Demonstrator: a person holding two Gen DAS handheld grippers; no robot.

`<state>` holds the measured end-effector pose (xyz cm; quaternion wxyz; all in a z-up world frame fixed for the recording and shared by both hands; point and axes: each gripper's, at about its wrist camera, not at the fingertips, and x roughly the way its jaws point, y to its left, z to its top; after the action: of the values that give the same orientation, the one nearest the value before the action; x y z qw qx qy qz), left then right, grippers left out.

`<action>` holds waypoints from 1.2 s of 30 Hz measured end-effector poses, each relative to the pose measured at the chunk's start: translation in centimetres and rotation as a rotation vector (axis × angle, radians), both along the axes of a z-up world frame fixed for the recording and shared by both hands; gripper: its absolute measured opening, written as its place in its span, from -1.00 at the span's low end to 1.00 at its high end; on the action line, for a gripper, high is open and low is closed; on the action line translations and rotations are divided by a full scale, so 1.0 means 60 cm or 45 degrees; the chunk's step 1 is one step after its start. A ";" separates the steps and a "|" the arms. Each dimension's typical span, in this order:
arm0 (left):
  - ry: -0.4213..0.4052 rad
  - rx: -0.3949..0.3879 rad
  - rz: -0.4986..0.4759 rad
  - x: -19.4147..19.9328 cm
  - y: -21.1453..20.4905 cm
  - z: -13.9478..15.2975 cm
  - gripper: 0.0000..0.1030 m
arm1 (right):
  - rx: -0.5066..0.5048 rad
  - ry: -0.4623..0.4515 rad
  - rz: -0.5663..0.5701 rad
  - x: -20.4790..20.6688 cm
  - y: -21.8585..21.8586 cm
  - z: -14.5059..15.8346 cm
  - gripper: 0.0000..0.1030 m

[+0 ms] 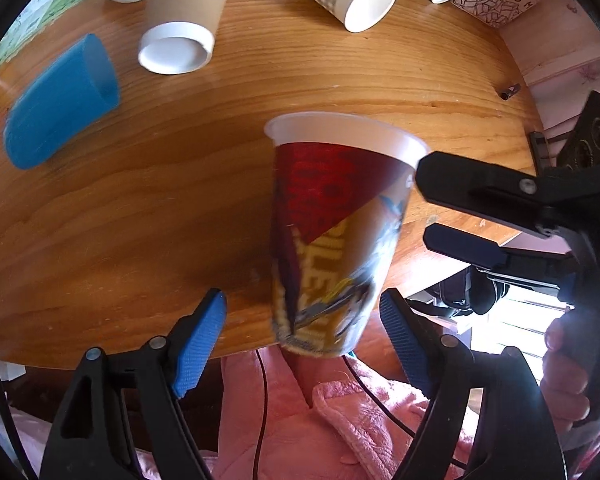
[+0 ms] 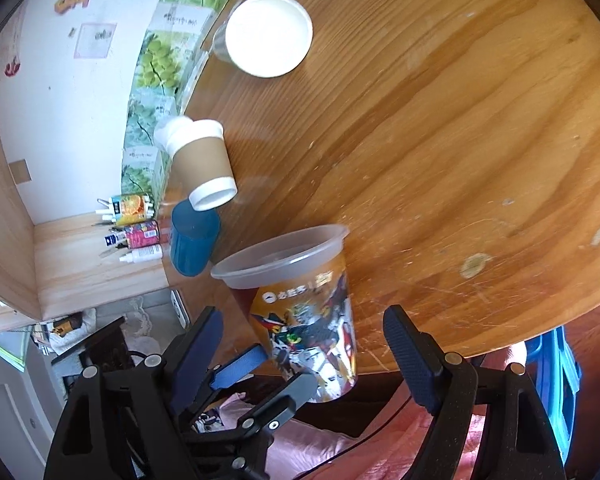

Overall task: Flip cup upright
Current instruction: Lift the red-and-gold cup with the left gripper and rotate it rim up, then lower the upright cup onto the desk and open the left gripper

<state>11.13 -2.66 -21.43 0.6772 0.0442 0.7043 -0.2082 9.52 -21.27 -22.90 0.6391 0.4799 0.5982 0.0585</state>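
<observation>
The printed cup (image 2: 304, 312) stood mouth-up at lower centre of the frame, near the table (image 2: 440, 140) edge. The right gripper (image 2: 304, 344) gaped around it, untouching; the left gripper (image 2: 272, 372) reached its base.

The left gripper (image 1: 302, 344) and the right gripper (image 2: 302, 354) both have their jaws spread wide. They sit close together at the table's near edge, angled across each other.
</observation>
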 end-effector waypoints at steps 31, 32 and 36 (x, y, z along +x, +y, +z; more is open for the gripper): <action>-0.167 -0.178 -0.064 0.094 0.118 0.091 0.59 | -0.724 -0.220 -0.042 0.078 0.084 0.067 0.58; -0.174 -0.184 -0.067 0.096 0.120 0.094 0.59 | -0.760 -0.261 -0.057 0.075 0.083 0.081 0.58; -0.211 -0.214 -0.091 0.101 0.121 0.102 0.59 | -0.852 -0.364 -0.093 0.061 0.087 0.112 0.53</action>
<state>17.21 4.59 -15.28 0.7266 0.0295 0.6240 -0.2861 13.20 -16.05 -16.20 0.8395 0.2524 0.4713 -0.0967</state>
